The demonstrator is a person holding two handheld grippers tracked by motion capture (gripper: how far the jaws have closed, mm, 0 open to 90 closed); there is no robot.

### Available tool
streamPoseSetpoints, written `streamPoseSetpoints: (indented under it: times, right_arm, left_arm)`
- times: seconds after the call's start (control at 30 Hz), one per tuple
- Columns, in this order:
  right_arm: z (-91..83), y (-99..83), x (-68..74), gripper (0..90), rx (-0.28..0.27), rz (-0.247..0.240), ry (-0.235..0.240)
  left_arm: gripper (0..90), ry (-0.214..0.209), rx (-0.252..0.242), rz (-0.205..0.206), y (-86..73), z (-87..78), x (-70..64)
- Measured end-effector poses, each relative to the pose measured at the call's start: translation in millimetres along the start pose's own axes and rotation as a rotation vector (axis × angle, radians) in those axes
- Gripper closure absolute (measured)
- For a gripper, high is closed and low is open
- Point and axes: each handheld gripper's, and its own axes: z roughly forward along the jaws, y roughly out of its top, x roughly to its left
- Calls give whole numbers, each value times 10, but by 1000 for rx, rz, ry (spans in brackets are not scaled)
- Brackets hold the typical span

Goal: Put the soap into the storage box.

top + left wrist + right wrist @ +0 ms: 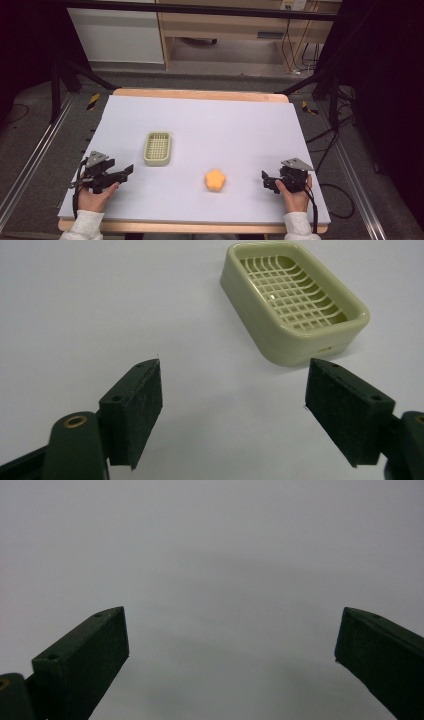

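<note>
Resting on the white table [210,125] are one pale green plastic grid basket [158,148] and one orange flower-shaped sponge [215,180], lying between the left gripper [127,171] and right gripper [265,180], both with jaws apart and empty.

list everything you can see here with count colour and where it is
soap dish: 1, pale green with a grid insert, left of table centre, empty
flower-shaped sponge: 1, orange, near the front edge, right of the dish and apart from it
table: 1, pale lilac top with wooden edge
left gripper: 1, black, front left, jaws open toward the dish
right gripper: 1, black, front right, jaws open, pointing toward the sponge
hands: 2, white sleeves, bottom edge
</note>
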Motion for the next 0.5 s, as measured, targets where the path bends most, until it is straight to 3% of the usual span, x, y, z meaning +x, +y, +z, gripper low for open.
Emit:
streamPoseSetpoints:
  times: [0.23,0.5]
  right_arm:
    - [13,-7,-14,13,3,0,3]
    - [28,-16,-19,13,15,7,4]
  left_arm:
    - [233,-19,-9,33,29,-6,-162]
    - [228,-39,16,69,48,34,-319]
